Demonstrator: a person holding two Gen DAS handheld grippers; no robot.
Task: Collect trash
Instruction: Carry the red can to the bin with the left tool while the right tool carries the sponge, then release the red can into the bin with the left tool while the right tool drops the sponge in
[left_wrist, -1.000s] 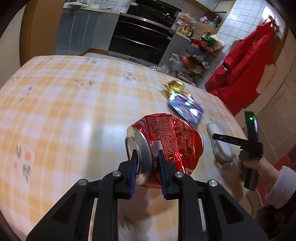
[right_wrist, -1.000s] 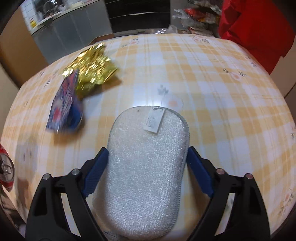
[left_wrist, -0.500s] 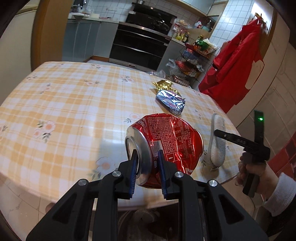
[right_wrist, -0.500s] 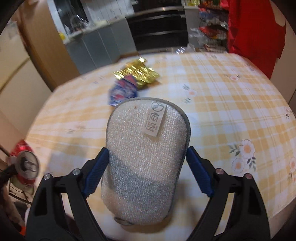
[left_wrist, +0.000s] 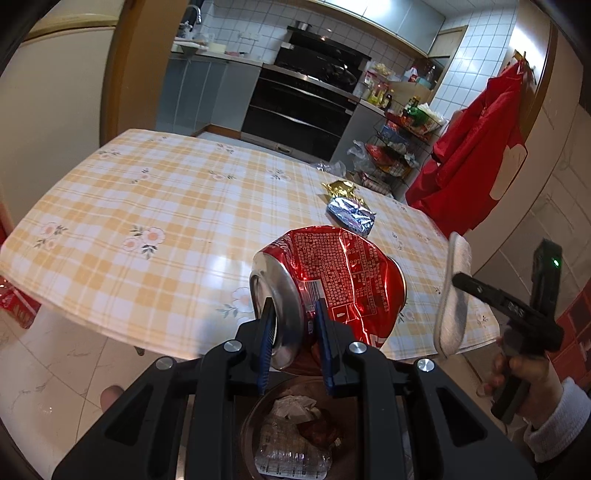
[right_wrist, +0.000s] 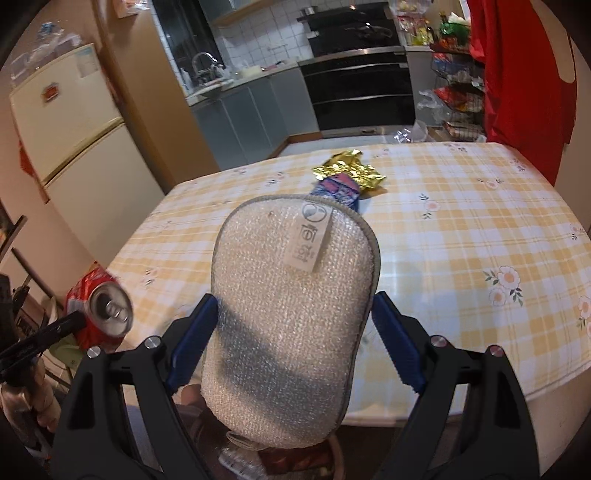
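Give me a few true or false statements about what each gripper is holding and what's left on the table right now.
1. The left gripper is shut on the crushed can. True.
2. The right gripper holds a wrapper. False: it grips the sponge by its sides.
3. The can is held above the bin. True: the bin, with trash in it, shows just below the can.
4. The table has nothing left on it. False: a gold wrapper and a blue wrapper lie there, touching.
5. The can is upright. False: it is held on its side.
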